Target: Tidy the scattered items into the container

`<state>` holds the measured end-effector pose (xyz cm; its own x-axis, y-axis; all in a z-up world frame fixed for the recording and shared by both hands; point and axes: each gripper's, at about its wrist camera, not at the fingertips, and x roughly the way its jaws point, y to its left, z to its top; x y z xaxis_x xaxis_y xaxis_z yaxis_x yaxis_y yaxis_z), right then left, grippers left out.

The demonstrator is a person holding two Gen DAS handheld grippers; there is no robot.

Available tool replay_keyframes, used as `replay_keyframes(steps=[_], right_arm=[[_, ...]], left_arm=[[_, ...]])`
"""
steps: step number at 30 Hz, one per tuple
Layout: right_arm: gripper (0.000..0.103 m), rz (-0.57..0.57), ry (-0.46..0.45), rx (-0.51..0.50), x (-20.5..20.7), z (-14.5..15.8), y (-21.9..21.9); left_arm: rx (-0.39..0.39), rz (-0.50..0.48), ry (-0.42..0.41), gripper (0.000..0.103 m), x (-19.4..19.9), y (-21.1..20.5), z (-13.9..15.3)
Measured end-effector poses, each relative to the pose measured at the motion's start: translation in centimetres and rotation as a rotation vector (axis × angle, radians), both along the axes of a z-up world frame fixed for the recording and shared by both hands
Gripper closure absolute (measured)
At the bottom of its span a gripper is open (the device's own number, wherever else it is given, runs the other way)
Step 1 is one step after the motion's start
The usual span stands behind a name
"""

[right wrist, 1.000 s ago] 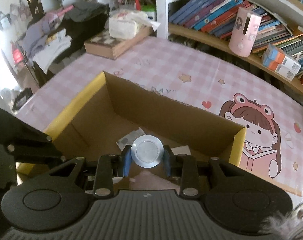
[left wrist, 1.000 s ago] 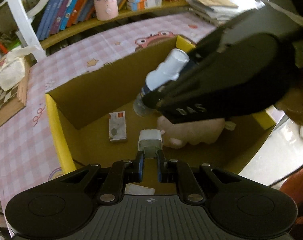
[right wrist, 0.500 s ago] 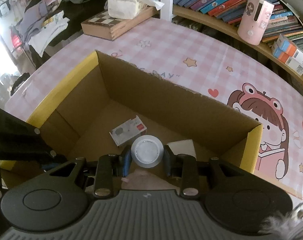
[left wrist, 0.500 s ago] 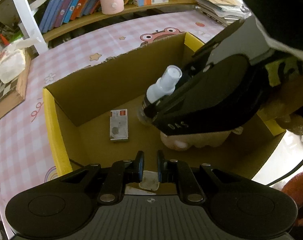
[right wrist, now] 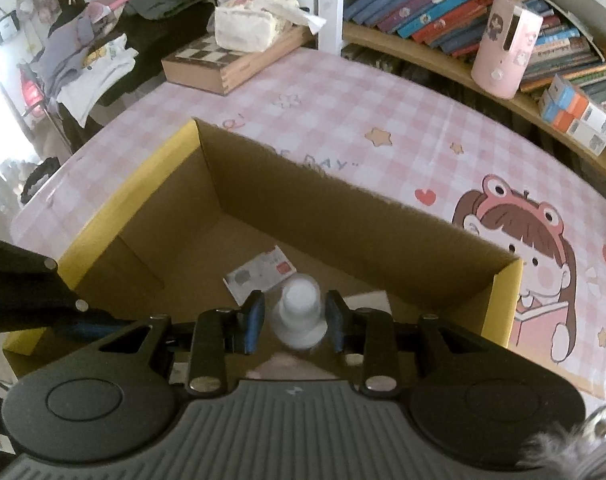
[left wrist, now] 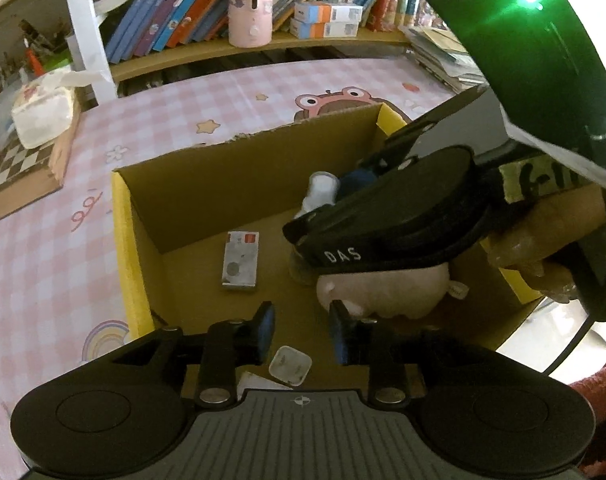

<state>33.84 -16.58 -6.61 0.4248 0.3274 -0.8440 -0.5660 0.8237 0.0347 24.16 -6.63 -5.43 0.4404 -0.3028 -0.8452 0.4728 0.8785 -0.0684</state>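
A yellow-edged cardboard box (left wrist: 121,240) stands on the pink checked table; it also shows in the right wrist view (right wrist: 505,280). Inside lie a small grey-and-red carton (left wrist: 241,260), a pink plush toy (left wrist: 387,292) and a white charger (left wrist: 290,364). My left gripper (left wrist: 301,330) is open and empty above the charger. My right gripper (right wrist: 294,320) is open, its fingers apart on either side of a white spray bottle (right wrist: 301,316) that is blurred between them; the bottle also shows in the left wrist view (left wrist: 321,194).
A chessboard box (right wrist: 231,60) with a tissue pack (right wrist: 251,26) sits at the table's far left. A shelf behind the table carries books (left wrist: 183,24), a pink cylinder (left wrist: 250,8) and small orange-and-white cartons (left wrist: 327,20). Clothes (right wrist: 95,52) are piled beyond the table.
My left gripper let go of the white charger, which now lies on the box floor, and opened wide. My right gripper opened around the spray bottle, which has slipped lower.
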Motion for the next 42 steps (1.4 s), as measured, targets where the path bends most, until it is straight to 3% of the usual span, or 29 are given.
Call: replay_keyframes(steps=[6,9,15,27,36,42], right_arm=[[0.065,-0.002,-0.023,0.009,-0.6,0.8,0.3],[0.060,-0.010,-0.042,0.014,-1.3,1.4,0.2],[0.043,-0.043,-0.126,0.061,-3.6,4.1,-0.6],[0.034,-0.180,-0.315,0.188,-12.2,10.0,-4.9],[0.029,-0.348,-0.408,0.233,-19.4,10.5,-7.9],[0.026,-0.415,-0.412,0.219,-24.1,8.8,-8.2]], left_arm=[[-0.022,0.025,-0.020,0.071,-0.6,0.6,0.7],[-0.036,0.041,-0.041,0.059,-1.0,1.0,1.3],[-0.071,0.074,-0.096,0.044,-2.7,2.0,3.2],[-0.175,0.162,-0.259,0.024,-9.1,4.7,8.2],[-0.198,0.243,-0.379,0.019,-14.2,6.0,9.5],[-0.197,0.270,-0.379,0.018,-16.7,6.0,8.4]])
